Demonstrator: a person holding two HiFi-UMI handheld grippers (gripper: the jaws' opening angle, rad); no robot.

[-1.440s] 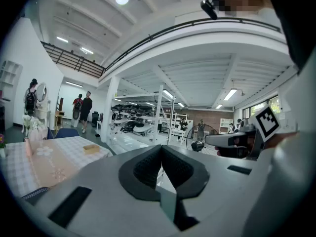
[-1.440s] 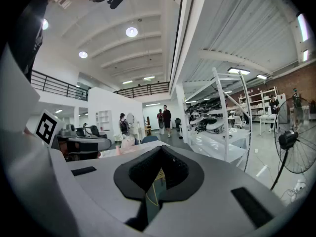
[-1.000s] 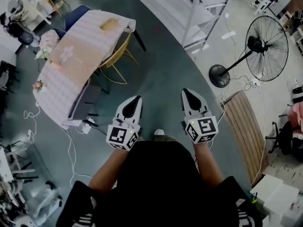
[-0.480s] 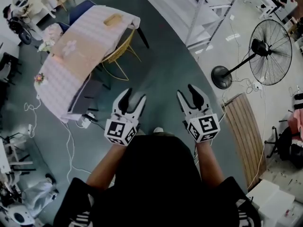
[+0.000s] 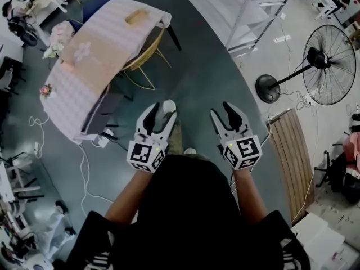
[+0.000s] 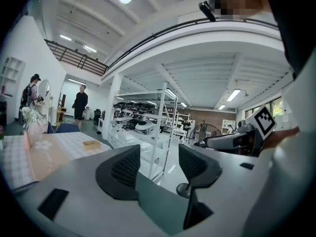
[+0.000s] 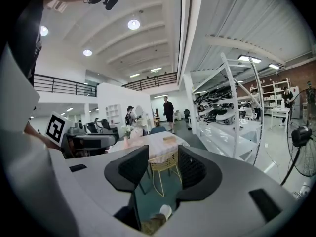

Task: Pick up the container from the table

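Observation:
The container [image 5: 136,17] is a flat tan box at the far end of a table [image 5: 84,77] covered with a pale checked cloth, well ahead and to the left of me. It also shows small in the left gripper view as the container [image 6: 91,143], and in the right gripper view as the container [image 7: 169,139]. My left gripper [image 5: 160,114] and right gripper [image 5: 223,111] are held side by side in front of my body over the floor, far from the table. Both are open with nothing between the jaws: left gripper [image 6: 159,163], right gripper [image 7: 163,168].
A yellow wire chair [image 5: 143,61] stands at the table's near side and a blue chair [image 5: 95,7] beyond it. Flowers [image 5: 56,41] sit on the table. A standing fan [image 5: 320,61], a wooden bench [image 5: 289,156] and metal racks [image 5: 253,21] are to the right. Cables [image 5: 84,173] lie on the floor.
Both grippers went from shut to open. Both hands dipped a little, and a shoe now shows ahead of the left gripper as the person steps forward.

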